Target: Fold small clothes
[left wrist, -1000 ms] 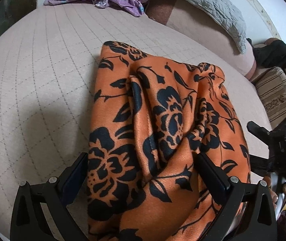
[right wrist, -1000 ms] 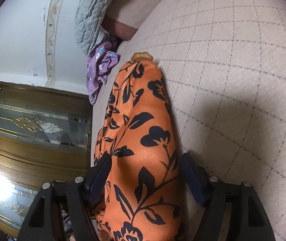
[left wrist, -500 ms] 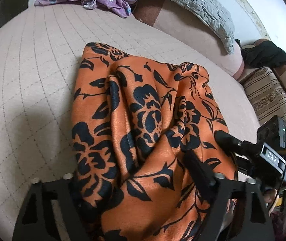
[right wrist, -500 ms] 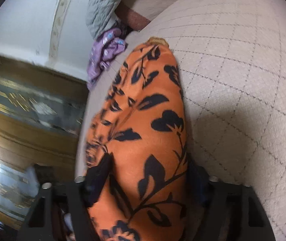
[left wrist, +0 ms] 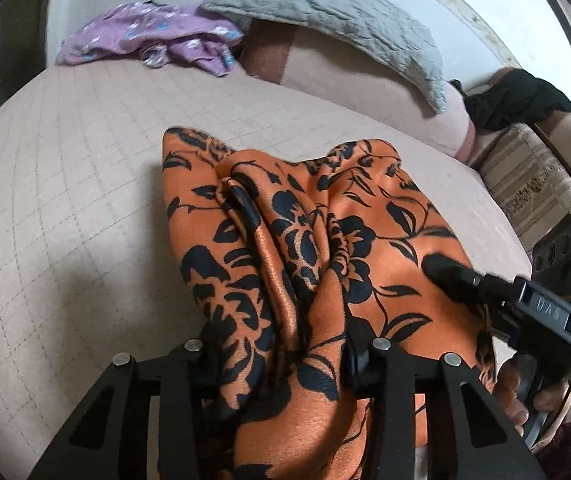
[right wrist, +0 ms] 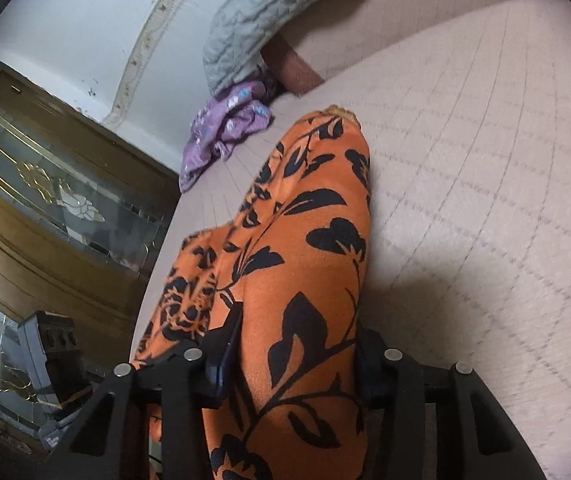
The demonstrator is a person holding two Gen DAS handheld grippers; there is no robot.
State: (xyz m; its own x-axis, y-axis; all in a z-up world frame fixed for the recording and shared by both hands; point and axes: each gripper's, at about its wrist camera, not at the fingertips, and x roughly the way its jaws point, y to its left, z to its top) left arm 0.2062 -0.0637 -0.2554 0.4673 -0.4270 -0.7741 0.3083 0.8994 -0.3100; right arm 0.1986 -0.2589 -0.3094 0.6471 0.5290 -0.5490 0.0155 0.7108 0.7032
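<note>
An orange garment with black flowers (left wrist: pixel 301 240) lies bunched on the beige quilted bed (left wrist: pixel 65 200). My left gripper (left wrist: pixel 281 344) is shut on its near edge, with cloth bulging up between the jaws. My right gripper (right wrist: pixel 293 348) is shut on the other near edge of the same garment (right wrist: pixel 301 248), which runs away from it in a long fold. The right gripper also shows in the left wrist view (left wrist: pixel 457 276), pressed onto the cloth at the right.
A purple flowered garment (left wrist: pixel 153 36) lies at the far edge of the bed, also in the right wrist view (right wrist: pixel 225 128). A grey quilted pillow (left wrist: pixel 337 12) leans behind it. A striped seat (left wrist: pixel 533 184) with black cloth (left wrist: pixel 521 96) stands right. A wooden glass door (right wrist: pixel 45 200) is left.
Both grippers have closed from wide open onto the near edges of the orange garment. The cloth has bunched into taller folds and its near edge has lifted.
</note>
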